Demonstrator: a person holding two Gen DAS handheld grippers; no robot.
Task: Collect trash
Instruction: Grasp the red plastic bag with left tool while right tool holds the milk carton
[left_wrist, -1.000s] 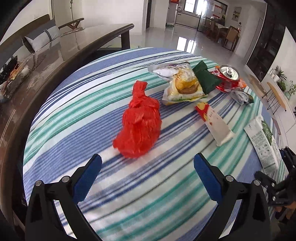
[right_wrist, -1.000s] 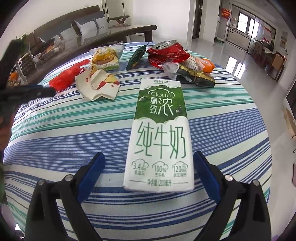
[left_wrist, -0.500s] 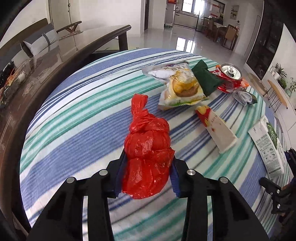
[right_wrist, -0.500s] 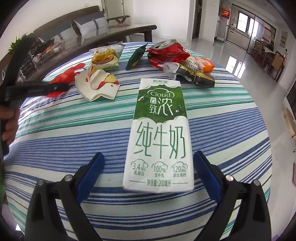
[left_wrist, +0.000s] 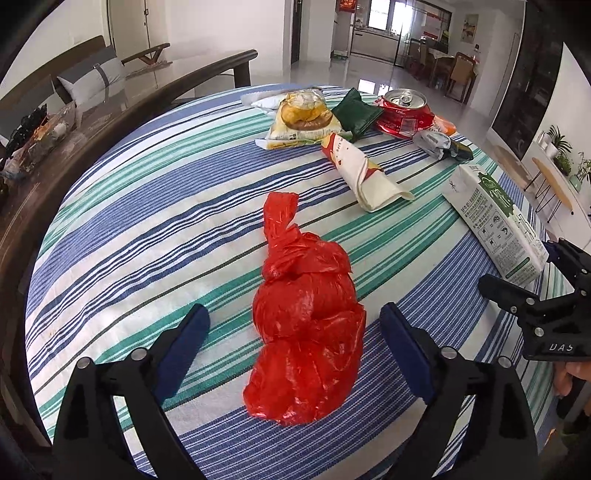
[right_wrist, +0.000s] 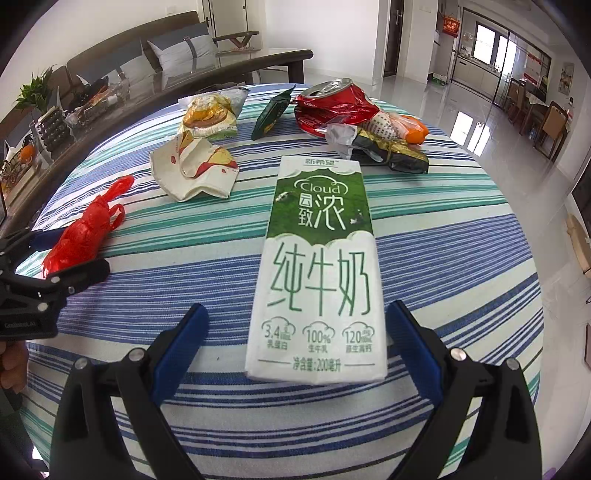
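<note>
A knotted red plastic bag (left_wrist: 306, 325) lies on the striped tablecloth (left_wrist: 147, 229), between the spread fingers of my left gripper (left_wrist: 295, 332), which is open and not touching it. The bag also shows in the right wrist view (right_wrist: 83, 236). A green and white milk carton (right_wrist: 319, 266) lies flat between the fingers of my open right gripper (right_wrist: 297, 325); it also shows in the left wrist view (left_wrist: 495, 218).
Further back lie a crumpled white and red paper wrapper (right_wrist: 192, 170), a burger bun packet (right_wrist: 208, 116), a dark green packet (right_wrist: 273, 110), a crushed red can (right_wrist: 332, 103) and foil wrappers (right_wrist: 388, 147). A dark wooden bench (left_wrist: 110, 122) stands to the left of the table.
My left gripper was shut on the red bag half a second ago; now it is open and the bag lies nearer the table's front edge. The right gripper has not moved.
</note>
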